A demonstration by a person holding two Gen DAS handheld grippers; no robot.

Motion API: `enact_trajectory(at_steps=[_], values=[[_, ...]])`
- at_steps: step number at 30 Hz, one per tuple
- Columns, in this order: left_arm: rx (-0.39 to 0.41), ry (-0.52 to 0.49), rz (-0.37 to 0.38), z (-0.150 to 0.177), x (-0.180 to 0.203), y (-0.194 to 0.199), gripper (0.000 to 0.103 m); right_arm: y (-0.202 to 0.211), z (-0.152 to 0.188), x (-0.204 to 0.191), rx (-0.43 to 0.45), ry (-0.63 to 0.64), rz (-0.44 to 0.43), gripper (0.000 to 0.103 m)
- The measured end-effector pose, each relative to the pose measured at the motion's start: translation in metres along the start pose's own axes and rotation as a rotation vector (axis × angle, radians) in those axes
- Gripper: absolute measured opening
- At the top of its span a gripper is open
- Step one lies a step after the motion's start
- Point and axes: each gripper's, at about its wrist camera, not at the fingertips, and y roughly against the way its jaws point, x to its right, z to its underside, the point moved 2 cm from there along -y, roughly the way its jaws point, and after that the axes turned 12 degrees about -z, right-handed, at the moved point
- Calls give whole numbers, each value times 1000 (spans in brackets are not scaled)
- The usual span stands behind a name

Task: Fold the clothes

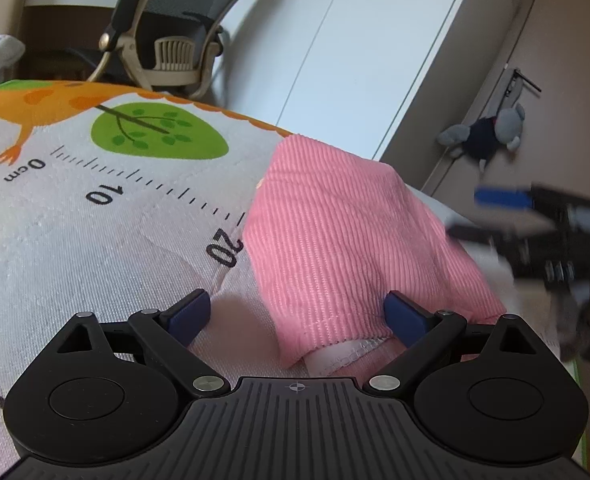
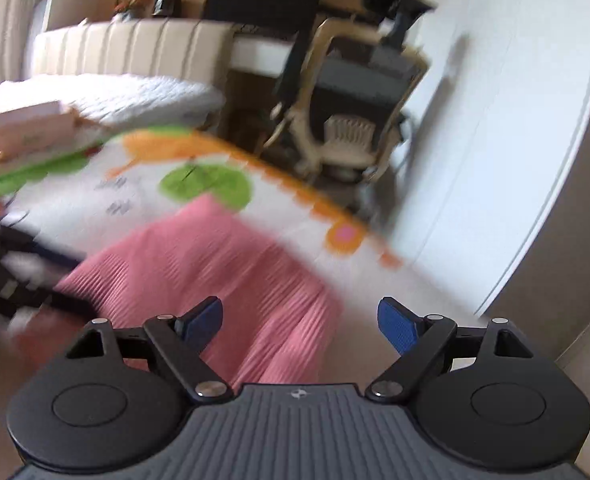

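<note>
- Left wrist view: left gripper (image 1: pixel 297 316), jaws spread wide, empty, straddling the near hem of the pink ribbed garment (image 1: pixel 347 240).
- Garment: lies doubled into a compact block on the printed mat (image 1: pixel 95 216), beside its ruler marking; layers show at the hem. Judged folded at least once; whether further folds remain, undetermined.
- Right gripper (image 2: pixel 299 322): wide, empty, above the garment's near edge; view blurred.
</note>
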Motion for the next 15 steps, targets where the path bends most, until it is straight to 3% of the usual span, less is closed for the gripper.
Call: enact_trajectory(at_steps=[2, 5, 8, 10, 14, 15], values=[[1, 1, -2, 0, 0, 0, 97, -16, -2, 9, 6, -9, 48, 86], [-2, 11, 2, 0, -1, 2, 97, -56, 16, 18, -99, 47, 115, 86], [-37, 24, 24, -1, -7, 12, 98, -56, 24, 15, -103, 72, 127, 85], [-32, 25, 7, -3, -14, 24, 98, -35, 18, 5, -52, 89, 94, 81], [10, 56, -73, -12, -31, 40, 98, 7, 5, -48, 19, 250, -79, 72], [16, 64, -75, -13, -33, 42, 98, 10, 5, -66, 22, 301, -120, 63]])
